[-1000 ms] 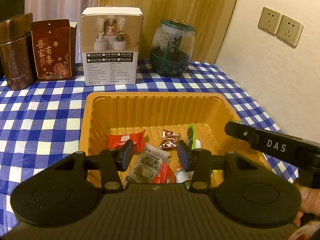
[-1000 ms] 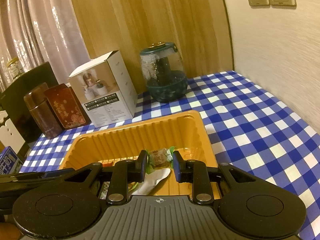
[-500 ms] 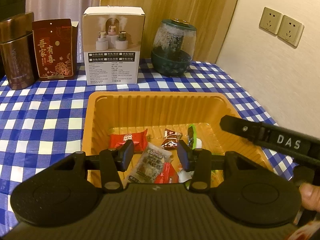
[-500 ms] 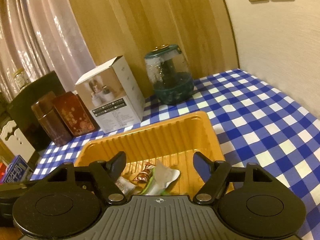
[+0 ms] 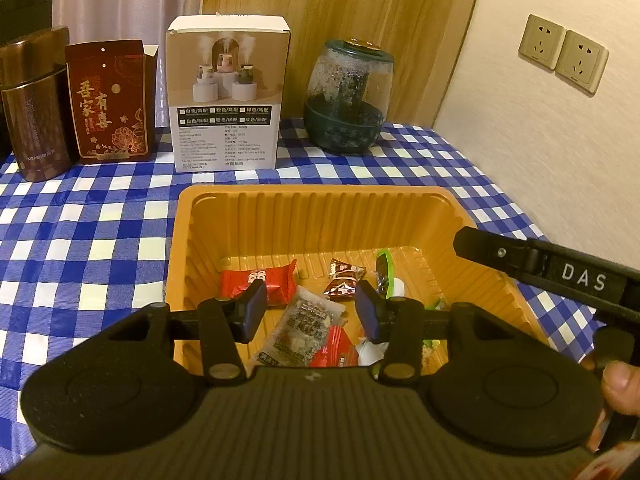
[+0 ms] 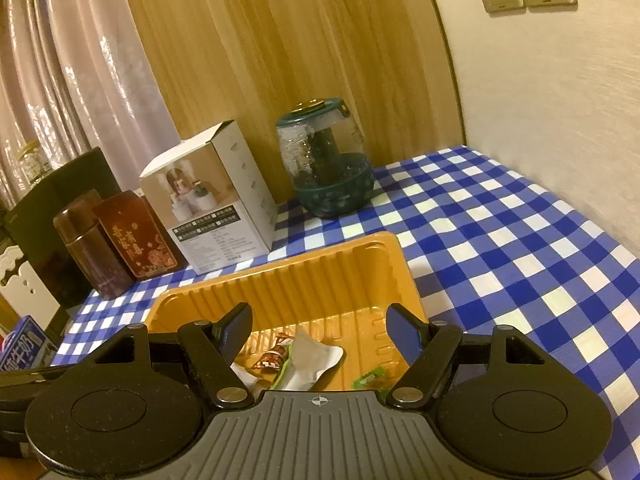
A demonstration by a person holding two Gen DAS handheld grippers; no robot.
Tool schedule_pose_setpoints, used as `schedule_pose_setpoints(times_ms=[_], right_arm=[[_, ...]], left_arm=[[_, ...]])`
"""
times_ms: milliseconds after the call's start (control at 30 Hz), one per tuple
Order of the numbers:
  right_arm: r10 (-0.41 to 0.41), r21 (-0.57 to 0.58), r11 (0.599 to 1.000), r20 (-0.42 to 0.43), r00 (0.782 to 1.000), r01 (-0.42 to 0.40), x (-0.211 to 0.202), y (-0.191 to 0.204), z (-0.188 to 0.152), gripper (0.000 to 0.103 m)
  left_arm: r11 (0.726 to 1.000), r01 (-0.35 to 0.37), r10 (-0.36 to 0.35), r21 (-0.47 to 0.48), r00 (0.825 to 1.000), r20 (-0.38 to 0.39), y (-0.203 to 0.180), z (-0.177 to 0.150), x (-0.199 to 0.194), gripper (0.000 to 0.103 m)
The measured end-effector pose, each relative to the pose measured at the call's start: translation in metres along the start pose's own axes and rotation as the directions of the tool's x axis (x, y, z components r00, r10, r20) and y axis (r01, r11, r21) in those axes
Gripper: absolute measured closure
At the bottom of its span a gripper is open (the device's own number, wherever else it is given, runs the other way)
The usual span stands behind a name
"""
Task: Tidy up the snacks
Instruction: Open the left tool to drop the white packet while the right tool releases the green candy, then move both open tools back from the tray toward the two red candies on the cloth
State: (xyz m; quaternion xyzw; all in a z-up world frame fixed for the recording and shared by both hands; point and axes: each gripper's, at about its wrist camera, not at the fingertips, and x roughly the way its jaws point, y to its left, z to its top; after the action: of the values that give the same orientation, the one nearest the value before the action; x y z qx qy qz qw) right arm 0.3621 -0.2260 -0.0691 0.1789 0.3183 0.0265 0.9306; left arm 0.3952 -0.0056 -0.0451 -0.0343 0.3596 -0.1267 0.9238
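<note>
While tilting down over the orange tray (image 6: 360, 256), right gripper (image 6: 318, 330) is gaping empty; left gripper (image 5: 310, 310) is opening, gripping nothing.

Left tongs (image 5: 310, 310) opening, right tongs (image 6: 320, 330) wide apart, both empty.

Ribbed glossy orange plastic tray (image 5: 320, 216), shiny crinkled foil and clear film snack wrappers (image 5: 260, 282), smooth blue-and-white checked cloth on the tabletop (image 5: 80, 240), matt cardboard box (image 5: 228, 96), clear glossy jar (image 5: 348, 96), wood-grain wall panel (image 5: 340, 0), matt black plastic hand-held gripper (image 5: 310, 312).
</note>
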Motion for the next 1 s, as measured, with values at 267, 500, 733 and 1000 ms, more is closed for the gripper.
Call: schedule_pose_setpoints(times_ms=[267, 500, 733, 1000], right_arm=[[-0.023, -0.014, 1.0, 0.011, 1.0, 0.023, -0.007, -0.005, -0.001, 0.029], [-0.032, -0.033, 0.999, 0.031, 0.999, 0.033, -0.022, -0.007, -0.005, 0.029], [-0.041, -0.058, 0.997, 0.065, 0.997, 0.045, -0.046, -0.01, -0.009, 0.029], [-0.045, -0.091, 0.995, 0.075, 0.996, 0.052, -0.086, -0.007, -0.026, 0.029]], left_arm=[[1.0, -0.03, 0.031, -0.003, 0.999, 0.041, 0.004, 0.001, -0.011, 0.039], [0.999, -0.049, 0.047, 0.02, 0.997, 0.066, 0.005, -0.005, -0.028, 0.026], [0.994, -0.079, 0.071, 0.071, 0.992, 0.108, 0.005, -0.021, -0.051, 0.018], [0.992, -0.103, 0.092, 0.079, 0.987, 0.13, 0.006, -0.044, -0.087, 0.011]])
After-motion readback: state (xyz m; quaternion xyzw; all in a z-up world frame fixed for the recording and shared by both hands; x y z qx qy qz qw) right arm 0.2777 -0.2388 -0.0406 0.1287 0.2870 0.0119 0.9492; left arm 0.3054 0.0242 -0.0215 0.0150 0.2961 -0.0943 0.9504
